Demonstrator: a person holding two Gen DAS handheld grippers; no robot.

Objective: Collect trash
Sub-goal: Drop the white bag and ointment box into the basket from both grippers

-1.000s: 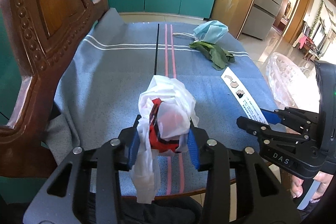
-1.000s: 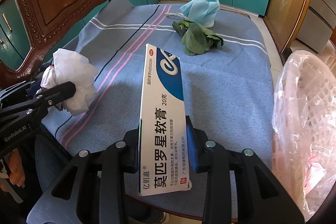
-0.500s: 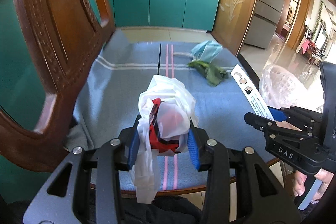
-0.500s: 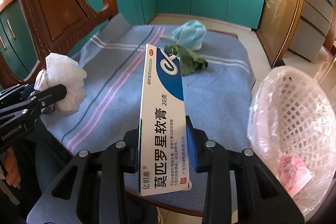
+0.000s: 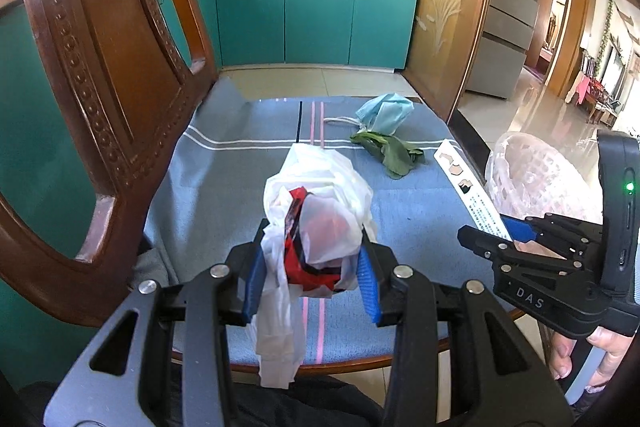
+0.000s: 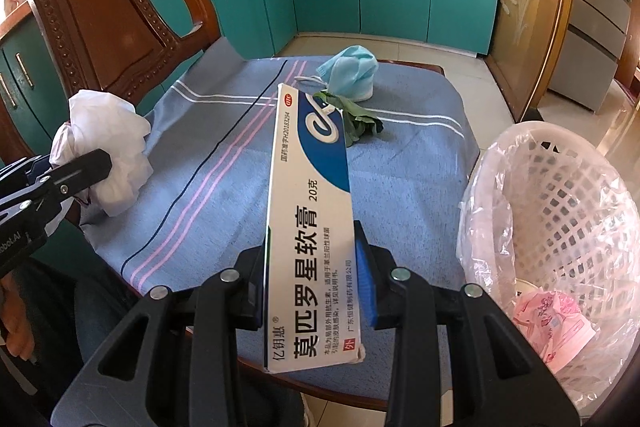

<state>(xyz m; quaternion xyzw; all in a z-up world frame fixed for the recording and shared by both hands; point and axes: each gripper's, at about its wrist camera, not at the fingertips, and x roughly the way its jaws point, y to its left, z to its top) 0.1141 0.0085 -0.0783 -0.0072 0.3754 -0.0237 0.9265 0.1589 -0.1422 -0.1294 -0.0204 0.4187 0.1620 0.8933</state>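
- Left gripper [image 5: 310, 277] clamps a crumpled plastic bag [image 5: 320, 211] above the chair seat's [image 5: 208, 195] near edge.
- Right gripper [image 6: 312, 283] pinches a medicine box [image 6: 310, 227]; lined basket [image 6: 560, 211] stands open beside the seat's right edge.

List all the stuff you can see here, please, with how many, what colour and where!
Plastic bag: one, white with red inside, held in the left tongs.
Ointment box: one, white and blue, held in the right tongs.
Face mask: one, light blue, far side of the cloth.
Leaf: one, green, beside the mask.
Cloth: one, blue with stripes, over the table.
Basket: one, white with clear liner, right of the table.
Wrapper: one, pink, inside the basket.
Chair: one, brown wood, on the left.
Cabinets: several, teal, behind.
Left tongs: black, blue pads.
Right tongs: black, blue pads.
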